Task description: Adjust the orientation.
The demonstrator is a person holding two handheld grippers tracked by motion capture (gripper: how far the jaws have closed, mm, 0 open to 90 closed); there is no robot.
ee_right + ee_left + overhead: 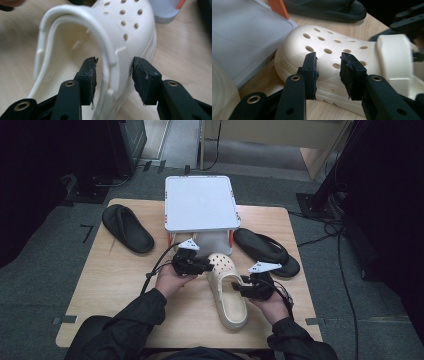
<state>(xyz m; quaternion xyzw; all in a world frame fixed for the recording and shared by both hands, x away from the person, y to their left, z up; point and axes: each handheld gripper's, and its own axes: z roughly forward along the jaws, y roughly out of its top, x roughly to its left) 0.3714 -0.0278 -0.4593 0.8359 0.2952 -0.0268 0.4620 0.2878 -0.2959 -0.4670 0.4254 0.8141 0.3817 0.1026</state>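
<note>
The cream perforated foam clog (226,290) is seen lying on the light wooden table (110,290), just before the white raised stand (200,202). The left gripper (328,75) is held open at its toe side. The right gripper (113,81) straddles the clog's side wall and strap, pads apart, not pressing.

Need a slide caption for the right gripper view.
Right gripper open, jaws straddling the side wall and strap of a cream clog on the wooden table.
</note>
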